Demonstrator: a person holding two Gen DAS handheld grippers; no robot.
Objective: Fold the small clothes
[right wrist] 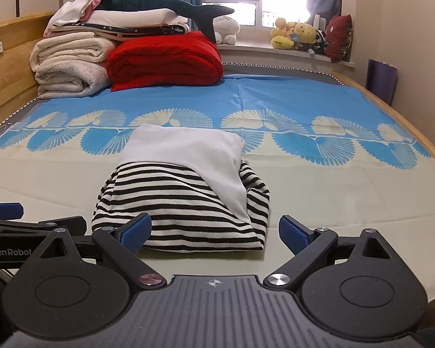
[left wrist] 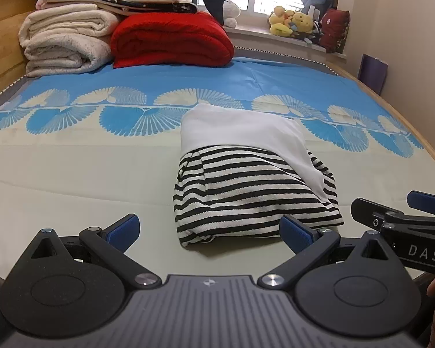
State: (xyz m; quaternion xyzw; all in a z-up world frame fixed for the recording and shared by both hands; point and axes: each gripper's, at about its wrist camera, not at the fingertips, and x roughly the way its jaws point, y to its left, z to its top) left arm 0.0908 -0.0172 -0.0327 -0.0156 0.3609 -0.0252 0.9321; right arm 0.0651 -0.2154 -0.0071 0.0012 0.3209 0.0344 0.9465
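Note:
A small black-and-white striped garment (left wrist: 246,197) with a white panel (left wrist: 246,130) lies folded into a compact bundle on the bed. In the right wrist view the same striped bundle (right wrist: 182,208) sits just ahead of the fingers. My left gripper (left wrist: 210,232) is open, held low in front of the bundle's near edge, with nothing between its blue pads. My right gripper (right wrist: 214,235) is open too, its blue pads straddling the near hem without touching it. The right gripper (left wrist: 403,217) shows at the right edge of the left wrist view.
Folded cream blankets (left wrist: 63,40), a red quilt (left wrist: 171,40) and stacked linens sit at the head of the bed. Plush toys (left wrist: 293,23) line the windowsill. The blue patterned sheet (left wrist: 275,75) lies beyond the garment. A wooden bed frame (left wrist: 420,133) curves along the right side.

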